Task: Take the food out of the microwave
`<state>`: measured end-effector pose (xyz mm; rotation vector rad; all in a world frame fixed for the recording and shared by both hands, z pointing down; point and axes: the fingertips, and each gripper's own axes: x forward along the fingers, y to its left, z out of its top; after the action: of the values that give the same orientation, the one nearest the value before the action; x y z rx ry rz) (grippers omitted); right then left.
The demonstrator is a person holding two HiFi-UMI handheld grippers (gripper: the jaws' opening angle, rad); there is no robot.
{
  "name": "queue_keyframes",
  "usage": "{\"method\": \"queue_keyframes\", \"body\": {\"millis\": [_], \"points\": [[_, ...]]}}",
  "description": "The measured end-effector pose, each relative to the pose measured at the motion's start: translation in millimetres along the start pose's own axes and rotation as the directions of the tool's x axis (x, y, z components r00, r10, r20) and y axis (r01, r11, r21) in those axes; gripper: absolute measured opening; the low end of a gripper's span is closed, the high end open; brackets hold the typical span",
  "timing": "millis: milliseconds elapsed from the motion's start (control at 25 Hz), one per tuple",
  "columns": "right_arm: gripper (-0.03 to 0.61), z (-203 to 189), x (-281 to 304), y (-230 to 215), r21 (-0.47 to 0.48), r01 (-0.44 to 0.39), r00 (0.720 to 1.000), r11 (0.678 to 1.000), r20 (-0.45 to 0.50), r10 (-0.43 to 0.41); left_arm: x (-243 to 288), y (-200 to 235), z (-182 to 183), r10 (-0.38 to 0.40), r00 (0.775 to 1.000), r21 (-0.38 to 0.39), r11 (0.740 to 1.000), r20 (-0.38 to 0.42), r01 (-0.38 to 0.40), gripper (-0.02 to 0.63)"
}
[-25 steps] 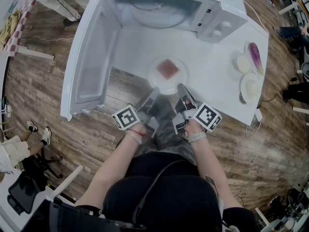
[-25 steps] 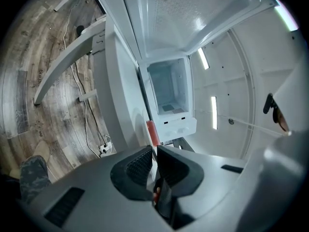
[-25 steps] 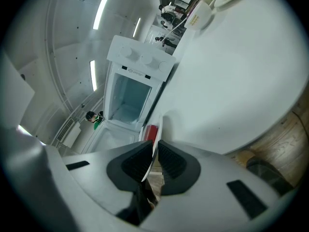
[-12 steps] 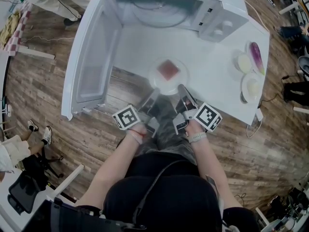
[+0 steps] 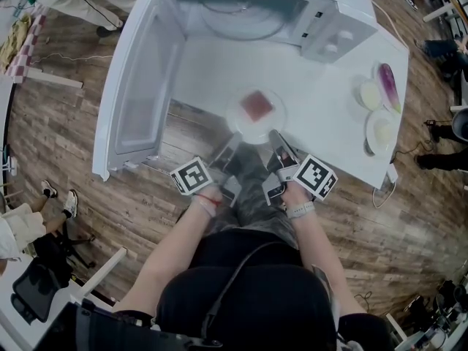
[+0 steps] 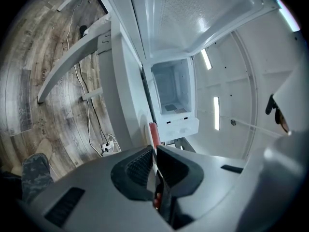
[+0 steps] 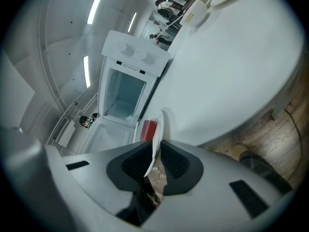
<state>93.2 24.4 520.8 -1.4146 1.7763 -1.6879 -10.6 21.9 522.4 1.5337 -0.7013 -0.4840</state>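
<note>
A white plate (image 5: 242, 129) carrying a pinkish-red slab of food (image 5: 257, 105) hovers over the near part of the white table, in front of the open microwave (image 5: 248, 13). My left gripper (image 5: 232, 140) is shut on the plate's near-left rim and my right gripper (image 5: 276, 137) on its near-right rim. In the left gripper view the rim (image 6: 155, 151) runs edge-on between the pads, with the food (image 6: 153, 132) beyond. The right gripper view shows the rim (image 7: 159, 132) pinched the same way, the food (image 7: 148, 129) just past it.
The microwave door (image 5: 142, 86) hangs wide open to the left, past the table edge. At the table's (image 5: 329, 123) right end sit two small plates of pale food (image 5: 369, 96) (image 5: 380, 132) and a purple vegetable (image 5: 387, 84). People stand around on the wooden floor.
The plate and both grippers stay where they were. Only a bystander at the right edge of the head view has shifted.
</note>
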Motion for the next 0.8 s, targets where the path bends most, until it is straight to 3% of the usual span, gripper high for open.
{"method": "queue_keyframes", "body": {"millis": [400,480,640,800], "points": [[0.072,-5.9,-4.8,-3.8,0.008,0.002,0.999,1.0,-0.043,-0.002,4.2,5.9,3.9,0.012,1.0,0.037,0.999,0.001,-0.012,0.029],[0.081,-8.0,-6.0,-4.5,0.017,0.0,0.999,1.0,-0.05,0.001,5.1,6.7,3.2,0.012,1.0,0.017,1.0,0.006,-0.012,0.028],[0.081,-11.9,-11.5,-7.5,0.025,0.002,0.998,1.0,-0.06,-0.001,6.6,8.5,3.6,0.024,1.0,0.053,0.998,-0.002,-0.024,0.026],[0.081,-21.8,-18.7,-11.3,0.044,0.004,0.997,0.999,-0.083,-0.001,10.9,4.8,1.8,0.008,1.0,-0.004,1.0,0.011,-0.008,0.026]]}}
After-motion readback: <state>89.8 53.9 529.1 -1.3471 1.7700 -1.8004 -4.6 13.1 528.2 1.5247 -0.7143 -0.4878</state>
